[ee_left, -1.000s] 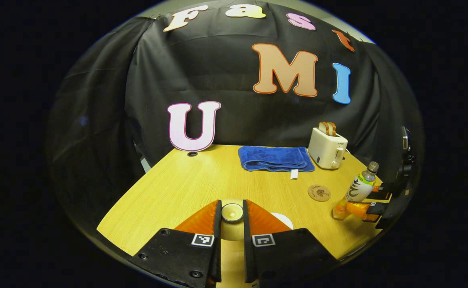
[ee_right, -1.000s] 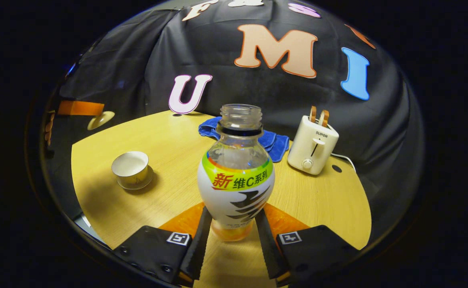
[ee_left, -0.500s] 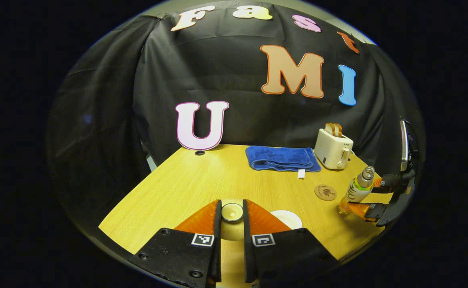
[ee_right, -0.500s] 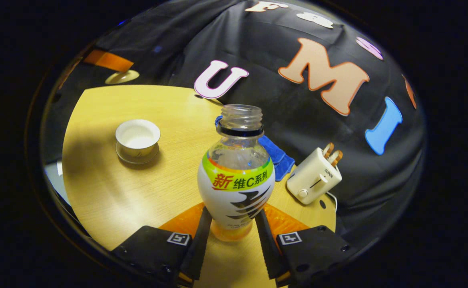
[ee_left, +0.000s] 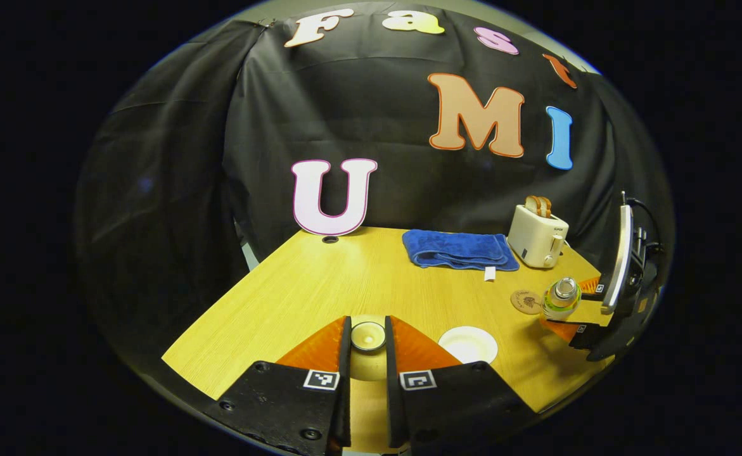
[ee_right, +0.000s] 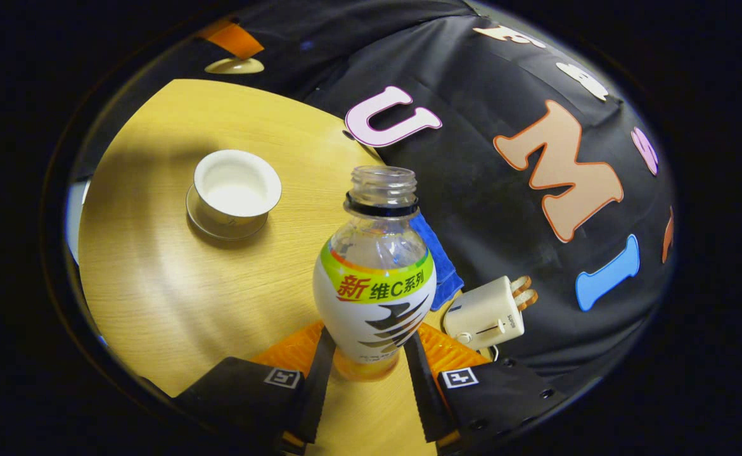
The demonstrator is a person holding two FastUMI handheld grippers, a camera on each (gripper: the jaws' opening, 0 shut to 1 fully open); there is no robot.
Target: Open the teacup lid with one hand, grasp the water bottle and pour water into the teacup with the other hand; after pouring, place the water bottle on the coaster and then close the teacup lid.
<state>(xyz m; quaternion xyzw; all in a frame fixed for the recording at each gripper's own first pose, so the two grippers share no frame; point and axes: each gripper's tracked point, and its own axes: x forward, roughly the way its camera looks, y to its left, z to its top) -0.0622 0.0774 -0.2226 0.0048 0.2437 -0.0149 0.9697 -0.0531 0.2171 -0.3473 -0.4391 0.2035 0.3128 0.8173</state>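
Between our left gripper [ee_left: 367, 354] fingers sits the clamped teacup lid [ee_left: 368, 336]; our right gripper [ee_right: 365, 373] grips the uncapped, tilted water bottle [ee_right: 374, 278]. Farther off, the open teacup [ee_right: 236, 190] stands on the table [ee_right: 155, 291], coaster [ee_left: 526, 301] beyond.

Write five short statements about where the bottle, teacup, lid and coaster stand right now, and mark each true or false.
1. The right claw is shut on the water bottle. True.
2. The water bottle has its cap screwed on. False: its neck is open, with no cap on it.
3. The teacup is uncovered and sits on a saucer. True.
4. The left claw is open and holds nothing. False: both fingers press on the teacup lid.
5. The water bottle stands on the coaster. False: it is held tilted in the air, and the coaster lies bare on the table.
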